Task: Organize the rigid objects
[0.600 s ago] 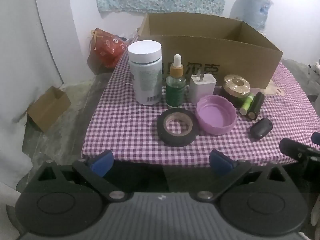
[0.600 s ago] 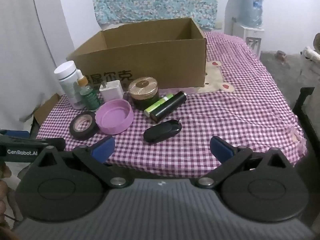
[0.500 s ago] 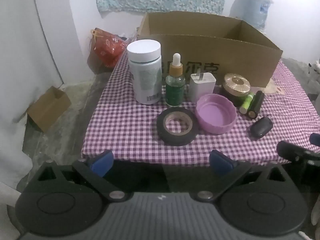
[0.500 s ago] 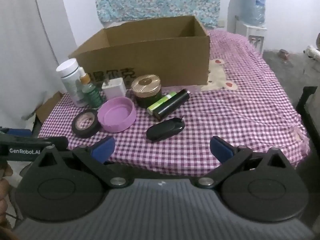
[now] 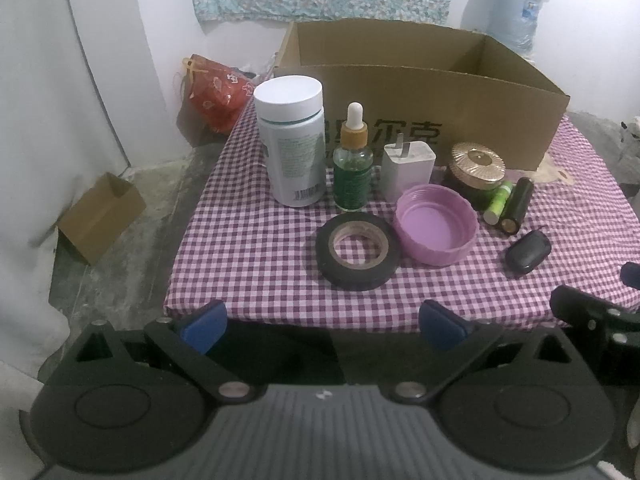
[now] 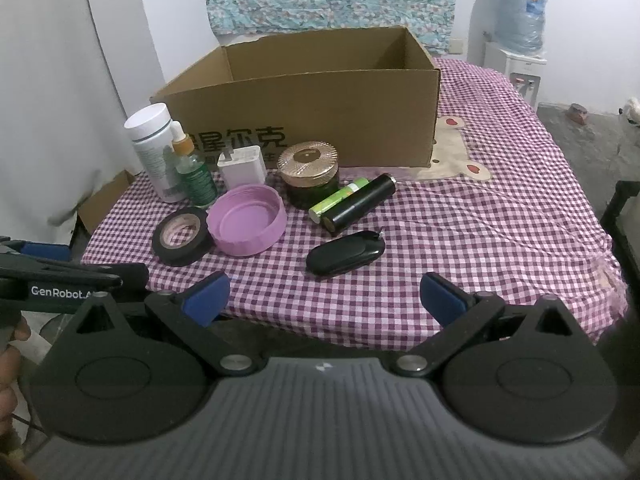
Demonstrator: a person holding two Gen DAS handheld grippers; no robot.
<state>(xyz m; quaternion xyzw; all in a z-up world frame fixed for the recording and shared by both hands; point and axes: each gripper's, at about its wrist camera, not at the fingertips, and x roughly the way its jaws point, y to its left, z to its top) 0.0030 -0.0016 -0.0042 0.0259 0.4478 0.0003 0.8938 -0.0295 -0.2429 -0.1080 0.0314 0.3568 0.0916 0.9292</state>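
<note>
Both grippers, left gripper (image 5: 322,322) and right gripper (image 6: 324,298), sit spread wide with nothing in them at the frame bottom. Black tape roll (image 5: 357,250) touches the purple lid (image 5: 436,229) mid-frame, cardboard box (image 5: 420,92) behind.

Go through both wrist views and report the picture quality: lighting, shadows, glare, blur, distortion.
Left wrist view: dim, soft indoor light, faint shadows, no glare; fisheye bends the cardboard box rim and darkens the corners; the tape roll is sharp.
Right wrist view: same flat light; the wall edge at left bows; the black key fob is crisp, the far water jug softer.
</note>
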